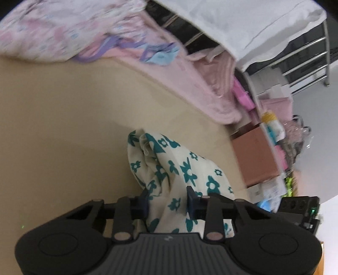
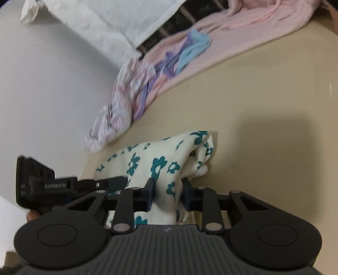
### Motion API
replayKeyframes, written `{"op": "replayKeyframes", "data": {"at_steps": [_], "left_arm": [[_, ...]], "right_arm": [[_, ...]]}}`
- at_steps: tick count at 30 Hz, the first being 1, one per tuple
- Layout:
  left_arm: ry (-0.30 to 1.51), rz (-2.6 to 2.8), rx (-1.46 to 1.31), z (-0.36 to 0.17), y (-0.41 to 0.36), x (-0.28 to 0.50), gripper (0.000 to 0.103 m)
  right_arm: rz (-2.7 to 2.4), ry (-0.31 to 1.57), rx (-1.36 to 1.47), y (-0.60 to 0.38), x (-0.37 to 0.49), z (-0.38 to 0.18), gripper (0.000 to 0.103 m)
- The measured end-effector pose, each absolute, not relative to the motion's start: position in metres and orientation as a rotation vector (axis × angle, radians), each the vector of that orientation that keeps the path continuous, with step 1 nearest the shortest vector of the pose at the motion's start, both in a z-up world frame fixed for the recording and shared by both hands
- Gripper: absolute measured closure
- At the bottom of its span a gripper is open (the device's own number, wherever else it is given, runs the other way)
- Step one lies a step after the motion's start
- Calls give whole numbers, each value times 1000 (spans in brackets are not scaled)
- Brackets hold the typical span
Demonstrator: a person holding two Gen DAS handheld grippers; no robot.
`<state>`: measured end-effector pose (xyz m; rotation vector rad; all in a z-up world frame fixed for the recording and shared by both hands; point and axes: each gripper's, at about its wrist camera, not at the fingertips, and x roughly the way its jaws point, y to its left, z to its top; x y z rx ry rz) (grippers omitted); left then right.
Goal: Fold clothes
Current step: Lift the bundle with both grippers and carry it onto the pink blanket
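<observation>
The right gripper [image 2: 168, 194] clamps a bunched fold of the cream garment with teal flowers [image 2: 160, 160], which lies on the beige table [image 2: 264, 101]. The left gripper [image 2: 118, 182] shows at the left edge, its tip against the same cloth. Farther back, a pink garment [image 2: 232, 27] and a pale floral one [image 2: 114, 118] lie along the table edge, below a white sheet [image 2: 118, 17].
</observation>
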<state>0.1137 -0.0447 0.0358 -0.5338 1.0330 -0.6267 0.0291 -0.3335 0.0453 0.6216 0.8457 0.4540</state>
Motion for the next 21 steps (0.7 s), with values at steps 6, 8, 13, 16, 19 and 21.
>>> {"op": "replayKeyframes", "data": {"at_steps": [6, 8, 13, 16, 19, 21], "left_arm": [[956, -669, -555, 68, -94, 166, 73], [930, -682, -563, 83, -114, 193, 73], [894, -691, -581, 107, -164, 275, 73], [880, -675, -583, 102, -191, 322, 73], [875, -651, -581, 87, -213, 360, 73], [881, -626, -590, 71, -224, 382, 73]], "right_arm": [[418, 747, 615, -379, 69, 79, 80], [401, 719, 608, -397, 93, 94, 80], [330, 659, 575, -441, 165, 127, 80], [271, 656, 553, -463, 220, 131, 80], [216, 671, 518, -474, 268, 124, 80], [187, 677, 504, -478, 295, 115, 80]]}}
